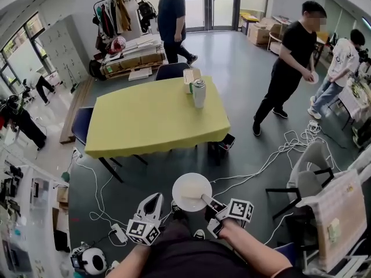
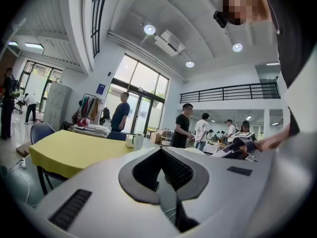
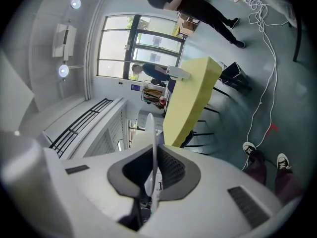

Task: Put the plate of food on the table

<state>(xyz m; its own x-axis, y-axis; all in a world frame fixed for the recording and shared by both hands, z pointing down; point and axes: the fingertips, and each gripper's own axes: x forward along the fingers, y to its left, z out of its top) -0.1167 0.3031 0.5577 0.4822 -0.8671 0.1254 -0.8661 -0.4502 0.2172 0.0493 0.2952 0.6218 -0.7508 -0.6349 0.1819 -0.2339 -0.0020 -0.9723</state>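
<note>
1. Jaws of our right gripper point(image 1: 205, 199) are squeezing the rim of the white plate point(image 1: 192, 191). We are holding it flat, close to our body, over the floor.
2. Our left gripper point(image 1: 154, 198) is hanging just beside the plate, with its jaws closed on nothing.
3. We are facing the table point(image 1: 151, 120) with the yellow cloth. It is standing well apart from the plate, and a tall can point(image 1: 199, 92) is sitting near its far edge.
4. We are thinking the picking up is done. Walking over and setting the plate down are not done yet.
5. We are not able to tell what food is lying on the plate.
</note>
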